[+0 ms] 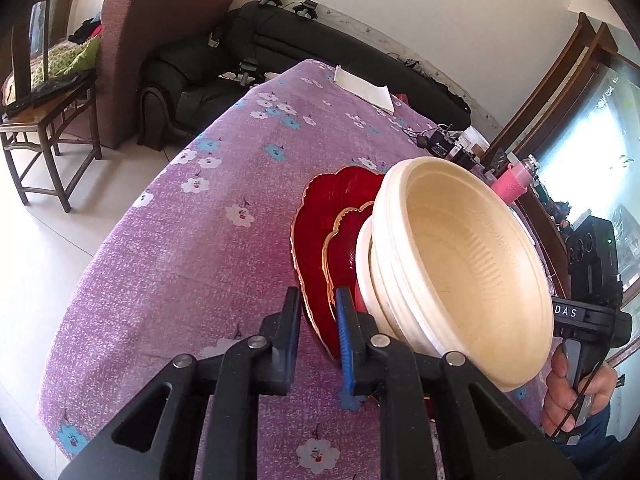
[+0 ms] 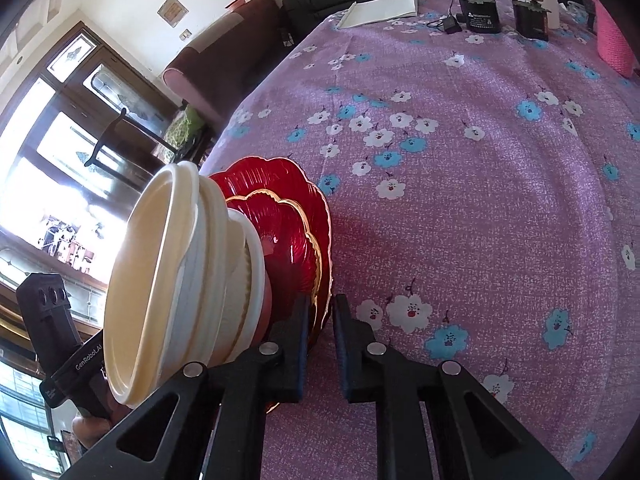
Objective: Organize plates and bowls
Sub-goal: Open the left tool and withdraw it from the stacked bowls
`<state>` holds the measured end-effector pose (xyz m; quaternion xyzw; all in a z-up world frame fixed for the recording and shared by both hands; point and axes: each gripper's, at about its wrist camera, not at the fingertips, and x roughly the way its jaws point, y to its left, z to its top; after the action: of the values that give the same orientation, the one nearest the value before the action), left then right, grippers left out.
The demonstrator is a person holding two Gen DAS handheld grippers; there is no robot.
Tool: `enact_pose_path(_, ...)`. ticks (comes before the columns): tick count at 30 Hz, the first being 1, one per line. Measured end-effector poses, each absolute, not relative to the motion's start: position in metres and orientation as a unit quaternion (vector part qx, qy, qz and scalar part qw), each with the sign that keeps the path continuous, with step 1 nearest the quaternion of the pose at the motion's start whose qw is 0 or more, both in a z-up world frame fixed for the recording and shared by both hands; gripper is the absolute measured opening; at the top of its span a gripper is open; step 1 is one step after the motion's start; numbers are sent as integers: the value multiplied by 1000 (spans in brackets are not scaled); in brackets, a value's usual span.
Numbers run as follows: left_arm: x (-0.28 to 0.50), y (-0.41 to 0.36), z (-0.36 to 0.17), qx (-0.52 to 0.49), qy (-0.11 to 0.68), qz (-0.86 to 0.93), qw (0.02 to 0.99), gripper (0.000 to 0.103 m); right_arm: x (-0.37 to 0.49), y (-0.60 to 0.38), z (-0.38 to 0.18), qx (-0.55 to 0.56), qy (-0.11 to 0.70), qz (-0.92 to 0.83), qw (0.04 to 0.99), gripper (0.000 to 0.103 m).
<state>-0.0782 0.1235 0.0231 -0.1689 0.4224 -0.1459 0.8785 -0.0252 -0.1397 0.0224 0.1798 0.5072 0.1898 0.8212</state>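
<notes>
Nearest the left wrist camera, the left gripper pinches the rim of the large red scalloped plate, one finger on each face of the edge. From the opposite side, the right gripper pinches the same plate's rim. On that plate sits a smaller gold-edged red plate, then nested cream bowls, the widest on top. Whether the stack is lifted or rests on the surface cannot be told from these views.

Beyond it spreads the purple flowered cloth of the surface, with a white folded paper, a black charger and a pink knitted thing at the far edge, well apart from the stack.

The step in hand looks like carrying the finished stack two-handed. Next, both grippers would need to move together and level, or the bowls could slide.
</notes>
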Motion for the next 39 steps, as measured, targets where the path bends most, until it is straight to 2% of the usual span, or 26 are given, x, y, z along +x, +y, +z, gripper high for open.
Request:
enact_pose_path(10,-59,33,39,-130,433,-196,870,17,-50,-223,42,221,470,147,842,14)
enact_pose_path(23,-12,-103,26,-103,470,-245,842,17,-82,-353,39,288,435,43,852,13)
enact_pose_path(34,0,-124,17,-101,457,-242,850,17,-74,-381,20,308,428,20,849,13)
enact_pose_path(36,1,-123,16,-108,456,-244,849,21,-73,-382,19,310,426,24,850,15)
enact_pose_path(38,0,-120,16,-112,454,-240,850,38,-74,-383,18,314,425,25,849,15)
enact_pose_path(39,-1,-118,17,-115,452,-237,852,44,-75,-383,19,312,425,21,849,15)
